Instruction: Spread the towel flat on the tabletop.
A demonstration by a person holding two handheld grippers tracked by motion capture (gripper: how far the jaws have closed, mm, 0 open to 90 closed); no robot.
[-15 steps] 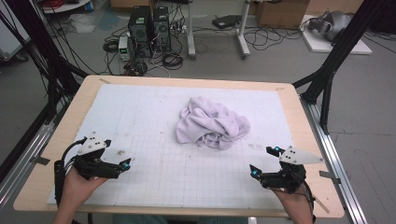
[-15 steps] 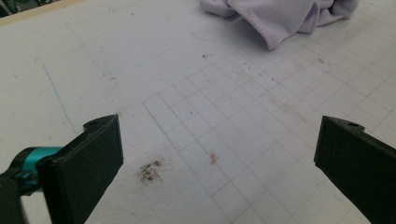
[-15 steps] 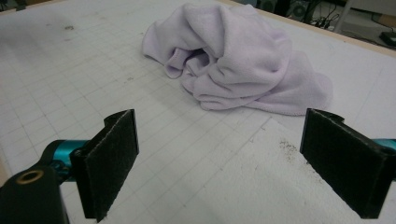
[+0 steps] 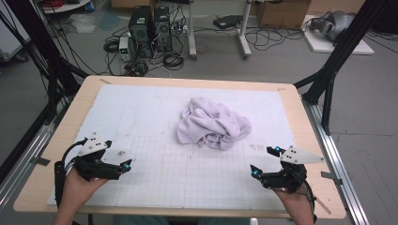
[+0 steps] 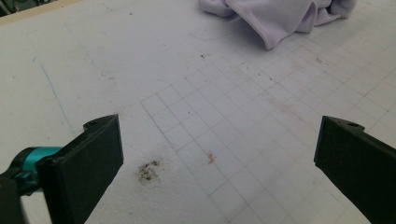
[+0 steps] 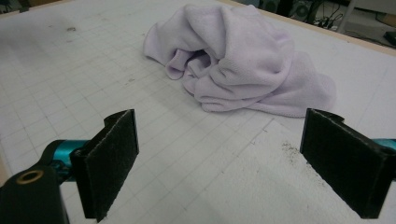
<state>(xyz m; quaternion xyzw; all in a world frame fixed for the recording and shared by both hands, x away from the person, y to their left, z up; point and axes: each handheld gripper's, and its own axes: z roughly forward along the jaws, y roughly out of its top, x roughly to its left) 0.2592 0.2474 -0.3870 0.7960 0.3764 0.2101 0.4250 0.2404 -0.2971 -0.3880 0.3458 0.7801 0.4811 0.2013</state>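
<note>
Crumpled lilac towel heaped mid-mat, untouched; left gripper and right gripper well short of towel on either near side, jaws wide open and empty, seemingly poised to reach in.

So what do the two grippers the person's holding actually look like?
Both are black hand-held tools. The left gripper and the right gripper each carry a pale grey three-cornered plate on top and small teal-blue metal fittings near the jaws. In the gripper views the jaws are flat black rectangular blocks; the right gripper's pads look felt-like. Black cables trail back past the left hand. No sleeves are visible on the forearms.
</note>
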